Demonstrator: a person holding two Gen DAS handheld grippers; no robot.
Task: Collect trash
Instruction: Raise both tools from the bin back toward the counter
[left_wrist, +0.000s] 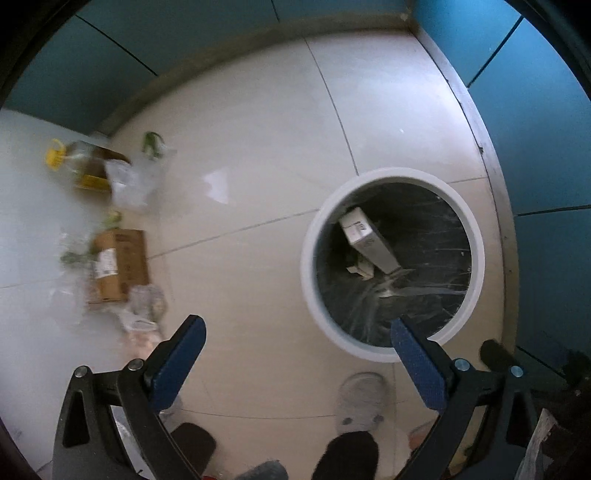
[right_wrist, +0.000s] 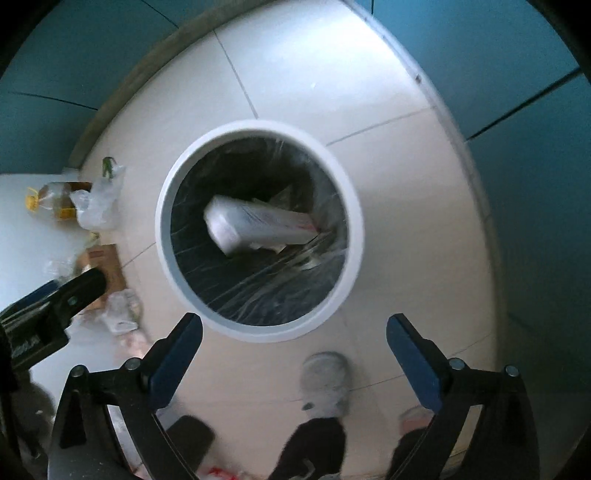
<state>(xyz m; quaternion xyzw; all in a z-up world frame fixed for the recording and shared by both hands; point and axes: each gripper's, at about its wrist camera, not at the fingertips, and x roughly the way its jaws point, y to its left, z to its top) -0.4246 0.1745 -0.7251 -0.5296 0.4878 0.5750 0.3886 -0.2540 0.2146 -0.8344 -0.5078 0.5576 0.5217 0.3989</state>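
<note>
Pale floor tiles (left_wrist: 258, 155); both claws, left (left_wrist: 295, 365) and right (right_wrist: 295, 362), spread empty. Blurred litter (left_wrist: 118, 258) at nine o'clock of bin (left_wrist: 308, 266) risked misjudged reach.

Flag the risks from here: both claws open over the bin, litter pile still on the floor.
1. The long white carton leans slantwise inside the round white-rimmed bin; it may block later drops.
2. The crumpled clear plastic bags overlap the yellow-handled oil bottle and brown cardboard box; a claw might snag two things.
3. The grey shoe stands close beside the bin; a step could nudge it.
</note>
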